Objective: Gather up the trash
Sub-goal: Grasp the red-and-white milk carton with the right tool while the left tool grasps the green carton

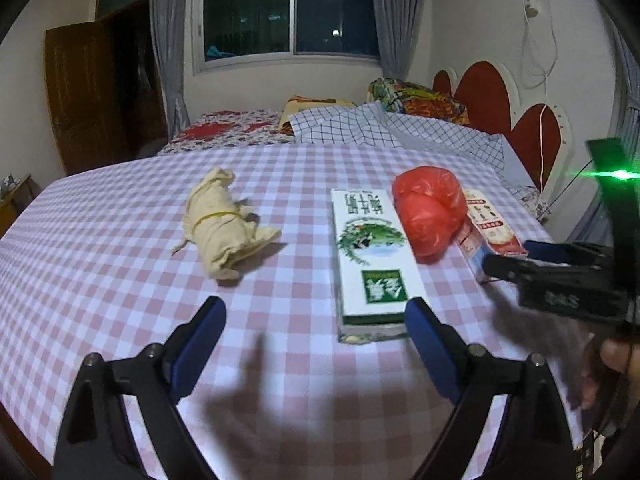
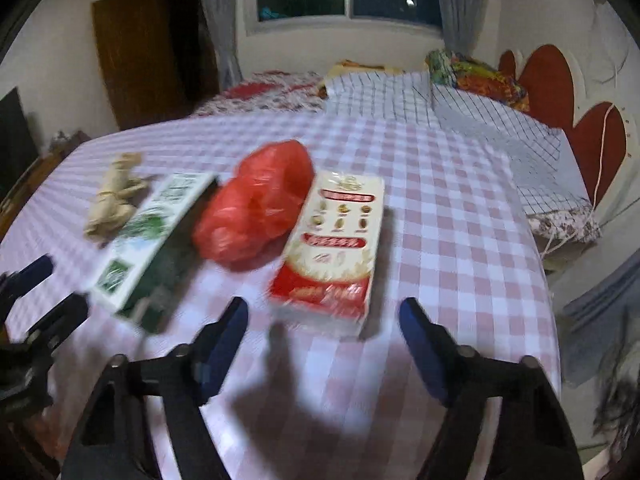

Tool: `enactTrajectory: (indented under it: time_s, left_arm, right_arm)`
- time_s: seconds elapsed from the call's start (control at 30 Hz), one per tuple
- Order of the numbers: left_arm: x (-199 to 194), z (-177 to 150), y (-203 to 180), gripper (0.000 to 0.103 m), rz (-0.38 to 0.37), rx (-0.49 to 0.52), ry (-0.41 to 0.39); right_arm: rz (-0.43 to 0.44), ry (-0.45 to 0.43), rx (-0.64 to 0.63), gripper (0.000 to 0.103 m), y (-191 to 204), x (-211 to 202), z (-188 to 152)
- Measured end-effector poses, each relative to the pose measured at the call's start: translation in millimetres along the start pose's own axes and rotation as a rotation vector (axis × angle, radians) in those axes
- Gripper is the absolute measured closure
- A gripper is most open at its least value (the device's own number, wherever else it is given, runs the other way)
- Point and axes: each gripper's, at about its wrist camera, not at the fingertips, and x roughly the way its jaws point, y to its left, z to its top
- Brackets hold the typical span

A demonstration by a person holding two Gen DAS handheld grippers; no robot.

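On the pink-checked tablecloth (image 1: pixel 120 280) lie a beige cloth bundle (image 1: pixel 220 224) tied with a rubber band, a green-and-white carton (image 1: pixel 368 256), a crumpled red plastic bag (image 1: pixel 430 210) and a red-and-white carton (image 1: pixel 488 232). My left gripper (image 1: pixel 316 316) is open, its right finger beside the near corner of the green-and-white carton. My right gripper (image 2: pixel 324 312) is open just short of the red-and-white carton (image 2: pixel 332 248), with the pads clear of its sides. The red bag (image 2: pixel 256 208) rests between the two cartons. The right wrist view is blurred.
A bed with a checked sheet (image 1: pixel 360 128) and colourful pillows (image 1: pixel 416 96) stands behind the table. A brown door (image 1: pixel 80 96) is at the back left. The table's right edge (image 2: pixel 548 280) drops away near the red-and-white carton. A hand (image 1: pixel 612 356) shows at the right.
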Motion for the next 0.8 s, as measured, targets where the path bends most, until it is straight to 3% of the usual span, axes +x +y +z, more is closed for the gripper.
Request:
enactTrajectory:
  time_s: [0.07, 0.23, 0.53, 0.57, 0.6, 0.63, 0.8]
  left_arm:
    - [4, 3, -8, 0.011, -0.008, 0.008, 0.009]
    - [19, 9, -26, 0.015, -0.030, 0.027, 0.040]
    - [50, 21, -27, 0.029, 0.008, 0.016, 0.124]
    - [52, 21, -26, 0.034, 0.001, 0.012, 0.137]
    - [54, 22, -26, 0.045, -0.002, 0.005, 0.138]
    - [55, 22, -26, 0.048, -0.013, 0.004, 0.145]
    - [39, 18, -27, 0.049, -0.027, 0.010, 0.096]
  right_arm:
    - [-0.019, 0.010, 0.018, 0.049, -13, 7, 4]
    - [-0.024, 0.013, 0.003, 0.049, -29, 7, 8]
    - [-0.017, 0.025, 0.012, 0.048, -39, 23, 18]
    - [-0.020, 0.024, 0.006, 0.048, -39, 22, 18]
    - [-0.015, 0.020, 0.008, 0.049, -40, 20, 17]
    - [-0.006, 0.014, 0.011, 0.049, -40, 16, 15]
    - [-0.020, -0.025, -0.028, 0.050, -36, -12, -4]
